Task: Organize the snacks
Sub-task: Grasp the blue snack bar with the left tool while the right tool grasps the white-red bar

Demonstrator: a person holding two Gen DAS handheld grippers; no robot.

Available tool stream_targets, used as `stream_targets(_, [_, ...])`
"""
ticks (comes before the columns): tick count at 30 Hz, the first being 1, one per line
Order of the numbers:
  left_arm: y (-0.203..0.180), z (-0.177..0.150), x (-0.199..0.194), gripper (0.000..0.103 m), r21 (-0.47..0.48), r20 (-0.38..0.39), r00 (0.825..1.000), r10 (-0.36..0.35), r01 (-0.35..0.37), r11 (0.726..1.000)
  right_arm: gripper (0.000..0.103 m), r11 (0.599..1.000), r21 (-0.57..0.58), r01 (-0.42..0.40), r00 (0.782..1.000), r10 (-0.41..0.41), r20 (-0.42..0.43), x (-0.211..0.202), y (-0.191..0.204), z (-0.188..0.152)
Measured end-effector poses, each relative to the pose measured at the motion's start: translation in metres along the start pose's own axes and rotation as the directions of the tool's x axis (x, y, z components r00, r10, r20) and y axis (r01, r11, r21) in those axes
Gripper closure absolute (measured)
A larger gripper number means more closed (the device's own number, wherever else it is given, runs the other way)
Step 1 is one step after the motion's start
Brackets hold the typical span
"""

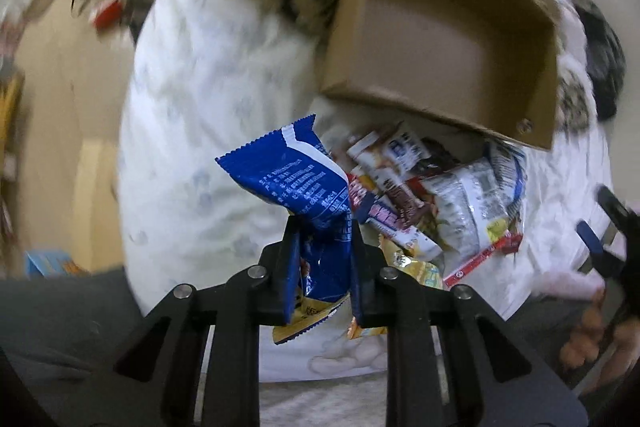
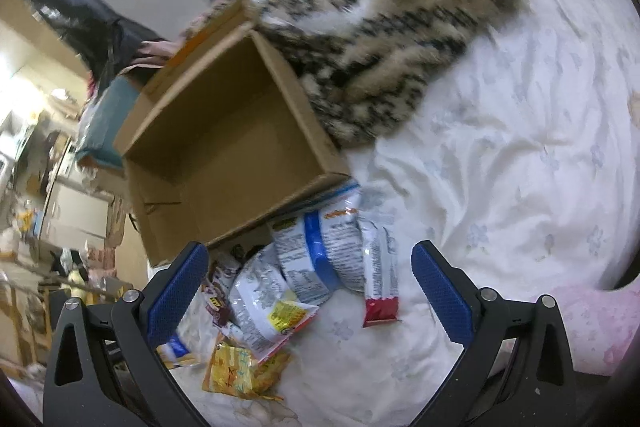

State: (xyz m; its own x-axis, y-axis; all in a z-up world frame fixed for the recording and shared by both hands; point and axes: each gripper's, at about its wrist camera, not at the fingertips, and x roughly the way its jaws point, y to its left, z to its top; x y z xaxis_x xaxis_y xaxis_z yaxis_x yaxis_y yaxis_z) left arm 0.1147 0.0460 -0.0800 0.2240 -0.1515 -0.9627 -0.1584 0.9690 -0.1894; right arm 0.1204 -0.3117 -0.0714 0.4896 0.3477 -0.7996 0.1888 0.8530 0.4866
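Clamped between my left gripper's [image 1: 322,267] pads, the blue snack packet [image 1: 304,195] is hanging clear of the snack pile [image 2: 296,275] on the bed, ready for the empty cardboard box [image 2: 224,147] beside it; my right gripper [image 2: 310,291] is hovering spread wide over the pile.

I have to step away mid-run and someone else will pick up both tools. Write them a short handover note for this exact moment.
Left tool: shut on the crinkled blue foil snack packet, held clear of the pile.
Right tool: open, empty, hovering over the pile.
Things: the open brown cardboard box sits on the white floral bedsheet beside the striped fur blanket; nothing is visible inside it. The heap of snack packets lies just in front of the box; the red-ended white bar is at its edge, the yellow packet nearest the tools.
Done: one packet picked.
Left: drop it in the box, then likely the rest.
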Motion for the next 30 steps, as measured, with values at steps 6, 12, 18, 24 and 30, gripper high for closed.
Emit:
stream_targets(6, [-0.016,0.012,-0.013,0.086,0.131,0.09,0.996,0.027,-0.039,0.991,0.007,0.998,-0.008,0.059,0.986,-0.059,-0.158,0.046,-0.002,0.006])
stream_targets(12, [-0.006,0.012,0.004,0.086,0.098,0.066,0.998,0.01,-0.016,0.995,0.022,0.995,-0.083,0.049,0.975,-0.066,-0.213,0.075,0.014,0.005])
stream_targets(18, [-0.003,0.013,0.006,0.086,0.08,0.075,0.997,-0.003,-0.003,0.997,0.026,0.982,-0.034,0.184,0.957,-0.187,-0.221,0.073,-0.019,0.006])
stream_targets(24, [-0.008,0.018,0.005,0.086,0.076,0.081,0.996,-0.024,0.018,0.997,0.058,0.958,-0.096,0.271,0.893,-0.287,-0.347,0.1,-0.033,-0.009])
stream_targets(30, [-0.007,0.018,0.004,0.086,0.069,0.08,0.996,-0.031,0.026,0.997,0.087,0.957,-0.081,0.28,0.905,-0.291,-0.309,0.085,-0.044,-0.007])
